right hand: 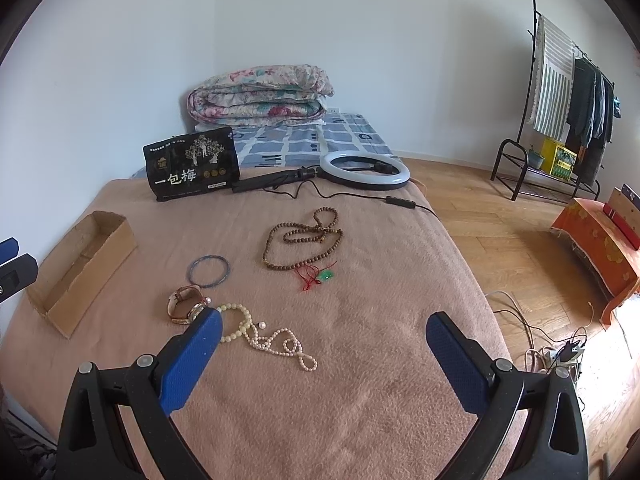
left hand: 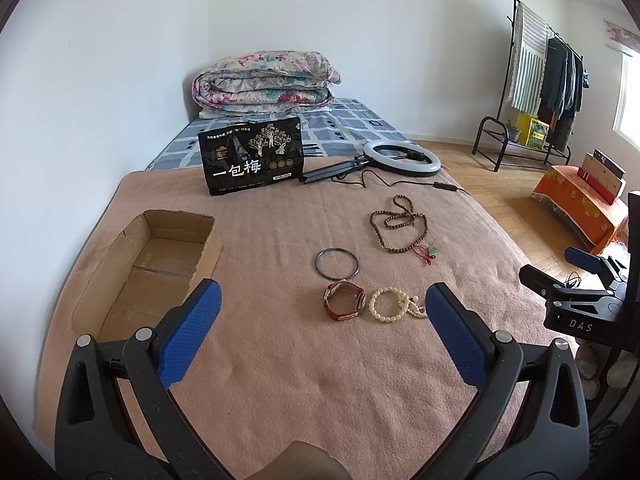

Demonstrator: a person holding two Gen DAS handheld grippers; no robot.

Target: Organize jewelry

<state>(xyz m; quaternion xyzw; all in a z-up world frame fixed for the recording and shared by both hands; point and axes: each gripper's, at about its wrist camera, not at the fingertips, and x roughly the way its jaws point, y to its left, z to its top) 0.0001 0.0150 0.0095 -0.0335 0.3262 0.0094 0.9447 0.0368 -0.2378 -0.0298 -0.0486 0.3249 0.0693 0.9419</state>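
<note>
Meanwhile, five pieces of jewelry lie loose on the pink blanket (left hand: 280, 380) covering the bed, none yet in the open cardboard box (left hand: 160, 256) at the near left. Both claws hover above the blanket with their blue pads wide apart and nothing between them: the left claw (left hand: 322, 306) faces the wristwatch (left hand: 345, 301) and white bead bracelet (left hand: 386, 305), while the right claw (right hand: 324, 332) hangs over the pearl strand (right hand: 280, 344).

The brown-strapped watch, its strap standing in a loop, is likely the heaviest piece; the curved strap looks the safest place to pinch, away from the face. A thin dark bangle (left hand: 336, 263), just beyond the watch, is rigid, lies flat, and may slip, so gripping across its rim seems wise. The bracelet and the pearl strand touch one another; both are limp and could tangle or trail, so a pinch at a bunched section should serve. Farther right, long brown prayer beads (left hand: 398, 224) coil in loops, ending in red cord and a small green pendant (left hand: 433, 251); they would drape heavily from any single hold.
</note>
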